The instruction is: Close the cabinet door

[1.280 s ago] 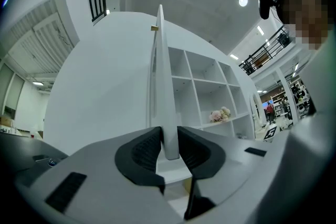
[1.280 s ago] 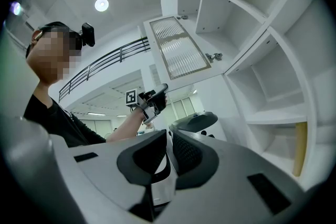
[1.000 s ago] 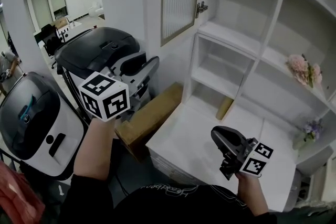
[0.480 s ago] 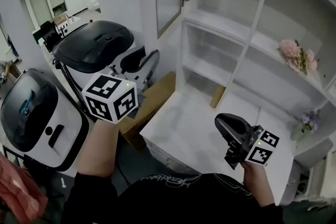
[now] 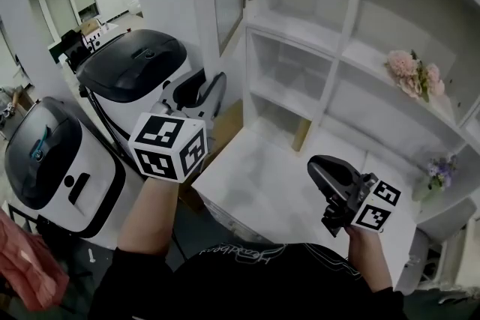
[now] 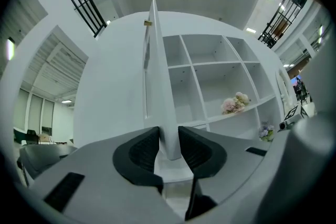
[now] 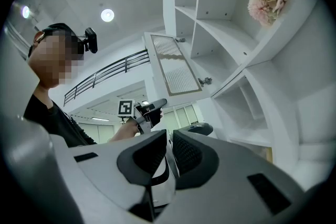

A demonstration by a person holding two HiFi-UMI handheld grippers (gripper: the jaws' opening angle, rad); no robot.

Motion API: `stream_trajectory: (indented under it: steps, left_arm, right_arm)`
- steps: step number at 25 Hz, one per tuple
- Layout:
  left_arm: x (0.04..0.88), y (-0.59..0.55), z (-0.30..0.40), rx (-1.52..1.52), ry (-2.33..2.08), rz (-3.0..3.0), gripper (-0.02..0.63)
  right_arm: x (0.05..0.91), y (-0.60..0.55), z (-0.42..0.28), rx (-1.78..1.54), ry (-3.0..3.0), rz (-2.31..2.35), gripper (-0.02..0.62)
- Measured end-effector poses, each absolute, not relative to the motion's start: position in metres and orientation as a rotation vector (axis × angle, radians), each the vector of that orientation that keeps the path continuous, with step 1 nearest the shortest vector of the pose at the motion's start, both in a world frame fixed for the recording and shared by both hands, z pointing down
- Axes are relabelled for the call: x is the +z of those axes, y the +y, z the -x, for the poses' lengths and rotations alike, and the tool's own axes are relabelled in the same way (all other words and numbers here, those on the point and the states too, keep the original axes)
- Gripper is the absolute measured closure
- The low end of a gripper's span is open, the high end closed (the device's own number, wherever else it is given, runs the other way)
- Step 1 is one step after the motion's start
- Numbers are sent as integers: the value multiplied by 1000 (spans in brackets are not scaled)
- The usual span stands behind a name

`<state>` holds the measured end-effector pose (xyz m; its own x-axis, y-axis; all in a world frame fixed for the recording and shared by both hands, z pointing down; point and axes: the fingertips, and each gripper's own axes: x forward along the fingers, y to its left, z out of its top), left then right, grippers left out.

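Left gripper is clamped on the edge of the cabinet door. The door runs edge-on straight up from between the jaws, swung out from the white cabinet. Right gripper hangs well apart from the door, jaws nearly together, nothing in them.

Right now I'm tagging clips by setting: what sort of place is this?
Probably an indoor lab or showroom hall: white cubby shelving, bulky machines beside it, a railed mezzanine overhead.
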<state>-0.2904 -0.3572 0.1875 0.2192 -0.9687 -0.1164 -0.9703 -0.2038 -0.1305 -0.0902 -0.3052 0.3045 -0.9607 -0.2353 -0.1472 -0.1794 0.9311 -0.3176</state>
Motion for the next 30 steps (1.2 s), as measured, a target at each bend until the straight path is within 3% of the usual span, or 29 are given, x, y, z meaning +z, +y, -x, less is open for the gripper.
stream_trajectory:
  steps: [30]
  left_arm:
    - [190,-402,172,-29,1799,2225,412]
  right_arm:
    - [314,-326,7,-486,2816,339,532]
